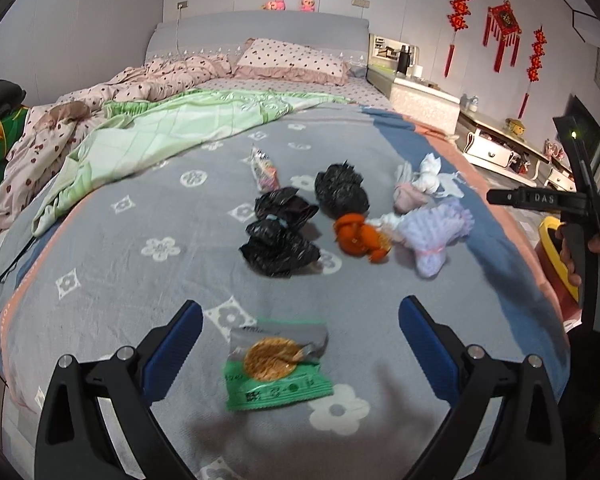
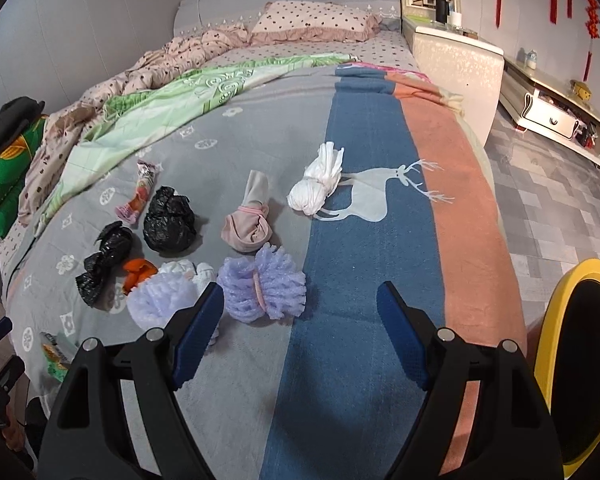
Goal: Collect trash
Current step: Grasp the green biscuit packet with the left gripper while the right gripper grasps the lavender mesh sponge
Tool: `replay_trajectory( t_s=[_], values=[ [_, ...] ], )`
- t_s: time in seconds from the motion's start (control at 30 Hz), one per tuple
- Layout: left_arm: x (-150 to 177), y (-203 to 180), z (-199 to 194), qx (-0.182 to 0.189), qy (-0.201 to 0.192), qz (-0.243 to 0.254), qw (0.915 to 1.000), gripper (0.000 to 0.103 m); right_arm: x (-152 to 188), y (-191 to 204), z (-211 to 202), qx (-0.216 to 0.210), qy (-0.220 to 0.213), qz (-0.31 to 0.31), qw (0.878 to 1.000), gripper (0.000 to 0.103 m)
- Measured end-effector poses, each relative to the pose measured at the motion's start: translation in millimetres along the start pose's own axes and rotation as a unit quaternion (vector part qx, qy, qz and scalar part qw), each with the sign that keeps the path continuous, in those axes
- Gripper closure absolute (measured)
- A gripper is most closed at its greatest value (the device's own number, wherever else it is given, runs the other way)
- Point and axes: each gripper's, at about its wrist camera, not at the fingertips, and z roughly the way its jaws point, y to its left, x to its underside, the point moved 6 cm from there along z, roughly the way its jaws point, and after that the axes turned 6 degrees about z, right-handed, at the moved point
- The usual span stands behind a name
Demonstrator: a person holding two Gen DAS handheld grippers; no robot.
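Trash lies on the grey flowered blanket [image 1: 112,264]. A green and grey snack wrapper [image 1: 277,364] lies between the fingers of my open left gripper [image 1: 300,320], just above the blanket. Farther off lie two crumpled black bags [image 1: 278,236] [image 1: 341,188], an orange scrap [image 1: 358,236], a purple foam net [image 1: 436,232], a white bag [image 1: 430,176] and a pink candy wrapper [image 1: 265,170]. My right gripper [image 2: 300,304] is open and empty over the blue stripe, with a purple foam net [image 2: 264,290] by its left finger. A beige bundle [image 2: 249,216] and white bag [image 2: 320,186] lie beyond.
A yellow-rimmed bin [image 2: 580,360] stands beside the bed at the right. Green and pink quilts [image 1: 172,120] are bunched at the left and back of the bed. A white bedside cabinet [image 2: 456,68] and a low TV stand [image 2: 556,108] are at the right.
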Motion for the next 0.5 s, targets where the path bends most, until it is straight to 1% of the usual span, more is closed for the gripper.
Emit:
replay_trajectory(
  t_s=[0.13, 0.4, 0.47, 0.5],
  values=[
    [11.6, 9.5, 13.6, 0.003, 0.016, -0.012, 0.9998, 0.008, -0.2, 2.0, 18.0, 0.008, 0.012, -0.003, 1.000, 0.028],
    [20.9, 12.6, 37.2, 0.010, 0.034, -0.019, 0.9992, 0.009, 5.1, 10.9, 46.0, 0.014, 0.036, -0.011, 0.999, 0.028],
    [20.8, 11.4, 41.5, 0.013, 0.037, -0.019, 0.9991, 0.014, 6.2, 12.5, 51.8, 0.013, 0.041, -0.009, 0.999, 0.028],
    [21.1, 9.8, 43.6, 0.014, 0.040, -0.017, 0.9990, 0.019, 7.1, 13.1, 55.4, 0.013, 0.045, -0.010, 0.999, 0.028]
  ],
)
